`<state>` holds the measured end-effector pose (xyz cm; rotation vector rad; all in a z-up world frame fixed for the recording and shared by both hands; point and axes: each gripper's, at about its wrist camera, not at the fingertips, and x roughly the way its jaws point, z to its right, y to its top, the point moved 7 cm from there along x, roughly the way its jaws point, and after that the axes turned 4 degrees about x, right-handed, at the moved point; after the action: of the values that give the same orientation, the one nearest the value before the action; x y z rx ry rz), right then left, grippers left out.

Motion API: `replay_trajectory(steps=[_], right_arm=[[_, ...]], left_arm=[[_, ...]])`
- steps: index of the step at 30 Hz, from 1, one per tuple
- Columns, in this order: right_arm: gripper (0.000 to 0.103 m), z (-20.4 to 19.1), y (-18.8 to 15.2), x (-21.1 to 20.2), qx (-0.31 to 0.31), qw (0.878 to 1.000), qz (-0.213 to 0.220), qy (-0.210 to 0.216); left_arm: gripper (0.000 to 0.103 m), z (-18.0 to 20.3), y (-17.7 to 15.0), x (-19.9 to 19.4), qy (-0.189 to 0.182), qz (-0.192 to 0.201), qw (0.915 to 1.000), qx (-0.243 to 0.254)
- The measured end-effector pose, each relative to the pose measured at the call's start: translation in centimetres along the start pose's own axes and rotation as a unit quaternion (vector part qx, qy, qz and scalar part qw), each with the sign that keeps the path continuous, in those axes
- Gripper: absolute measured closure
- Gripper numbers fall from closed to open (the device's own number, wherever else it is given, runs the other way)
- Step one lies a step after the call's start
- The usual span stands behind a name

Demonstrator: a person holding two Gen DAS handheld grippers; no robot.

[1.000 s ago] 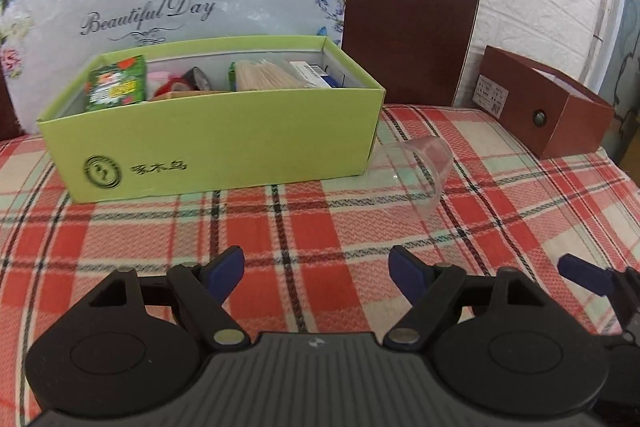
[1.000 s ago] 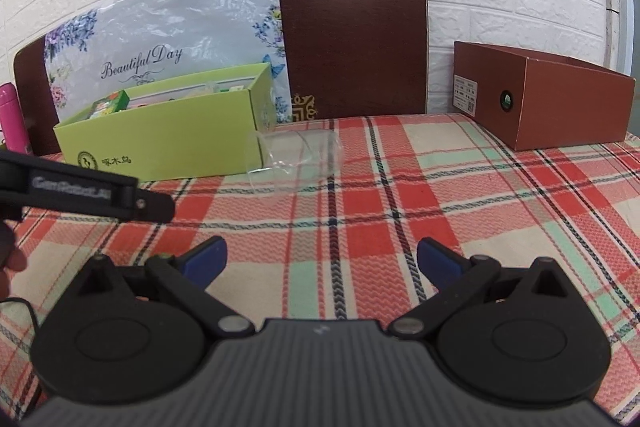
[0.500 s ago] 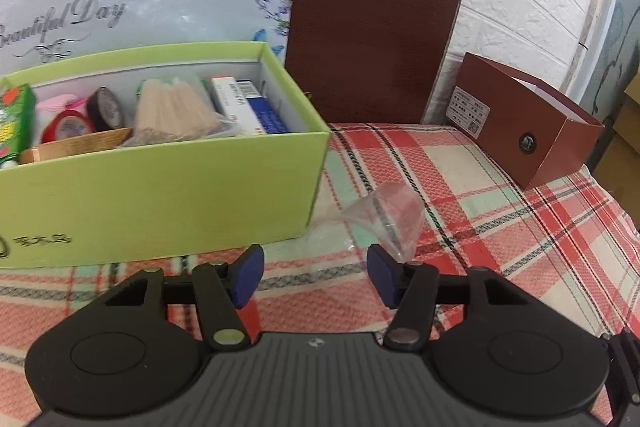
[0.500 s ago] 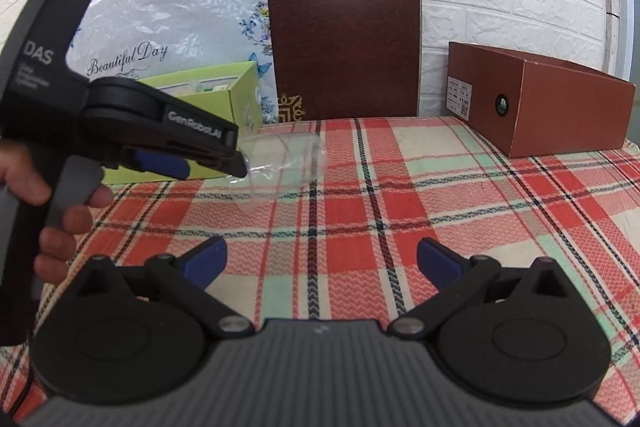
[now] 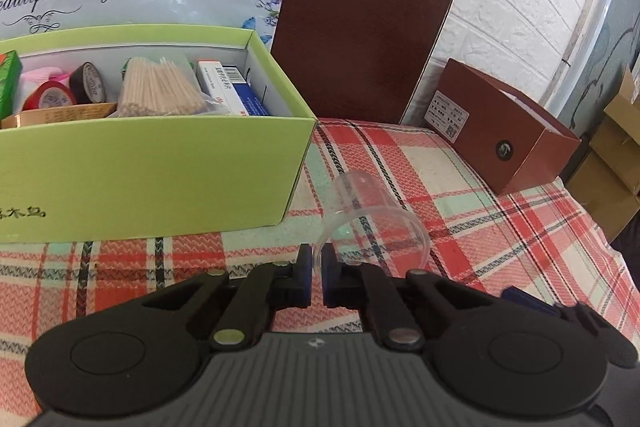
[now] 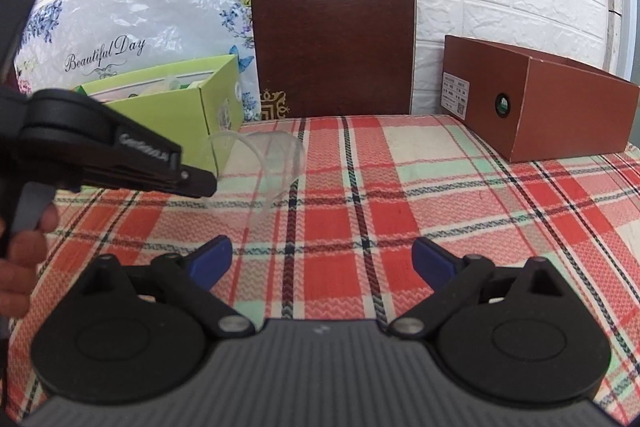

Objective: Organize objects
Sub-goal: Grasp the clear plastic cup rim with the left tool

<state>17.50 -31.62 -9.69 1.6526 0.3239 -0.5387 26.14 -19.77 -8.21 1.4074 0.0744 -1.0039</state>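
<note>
The left gripper [image 5: 316, 267] pinches the near rim of a clear plastic cup [image 5: 372, 223] lying on its side on the checked tablecloth [image 5: 460, 227], just beside the right end of the green box [image 5: 160, 171]. Its jaws have just closed on the thin wall. The right gripper [image 6: 320, 263] hangs wide and empty, nearer the camera than the box. A clean lift likely calls for a gentle, steady squeeze, since the flimsy rim could buckle or slip, and for clearing the box's wall before tipping the cup upright.

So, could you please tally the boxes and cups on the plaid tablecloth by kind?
Green cardboard box: 1
Brown cardboard box: 1
Clear plastic cup: 1, its rim pinched by the left gripper
Total: 3
</note>
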Motion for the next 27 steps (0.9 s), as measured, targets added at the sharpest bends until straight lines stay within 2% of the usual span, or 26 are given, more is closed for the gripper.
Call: replay_trajectory(steps=[2, 4, 8, 10, 12, 13, 14, 15, 17, 27], right_arm=[[0.008, -0.4, 0.4, 0.5, -0.005, 1.000, 0.003, 0.003], [0.015, -0.8, 0.6, 0.9, -0.008, 1.000, 0.003, 0.011], [0.031, -1.8, 0.7, 1.1, -0.013, 0.999, -0.001, 0.033], [0.042, -2.4, 0.4, 1.1, -0.020, 0.999, -0.006, 0.043], [0.061, -2.8, 0.1, 1.0, -0.019, 0.998, -0.012, 0.057], [0.064, -3.1, -0.1, 1.0, -0.018, 0.998, -0.015, 0.066], [0.071, -3.5, -0.1, 0.9, -0.021, 0.997, -0.015, 0.072], [0.082, -3.8, -0.1, 0.7, -0.026, 0.996, -0.013, 0.080], [0.093, -4.6, -0.2, 0.4, -0.033, 0.995, -0.012, 0.096], [0.096, -6.3, -0.5, -2.0, -0.042, 0.992, -0.008, 0.117]], left_arm=[[0.099, 0.2, -0.5, -0.7, -0.003, 0.000, 1.0000, -0.001], [0.099, 0.2, -1.1, -1.5, -0.001, 0.002, 1.0000, 0.000], [0.099, -0.1, -2.4, -3.4, -0.002, 0.003, 0.9999, -0.013], [0.099, -0.2, -2.8, -4.2, -0.001, 0.006, 0.9998, -0.017], [0.099, -0.3, -3.3, -5.0, 0.000, 0.007, 0.9998, -0.018], [0.099, -0.3, -3.4, -5.2, 0.001, 0.008, 0.9998, -0.018], [0.099, -0.3, -3.6, -5.4, 0.002, 0.009, 0.9998, -0.020], [0.099, -0.4, -3.7, -5.5, 0.002, 0.010, 0.9997, -0.022], [0.099, -0.6, -3.8, -5.7, 0.010, 0.016, 0.9994, -0.029], [0.098, -1.5, -4.5, -7.0, 0.014, 0.022, 0.9979, -0.060]])
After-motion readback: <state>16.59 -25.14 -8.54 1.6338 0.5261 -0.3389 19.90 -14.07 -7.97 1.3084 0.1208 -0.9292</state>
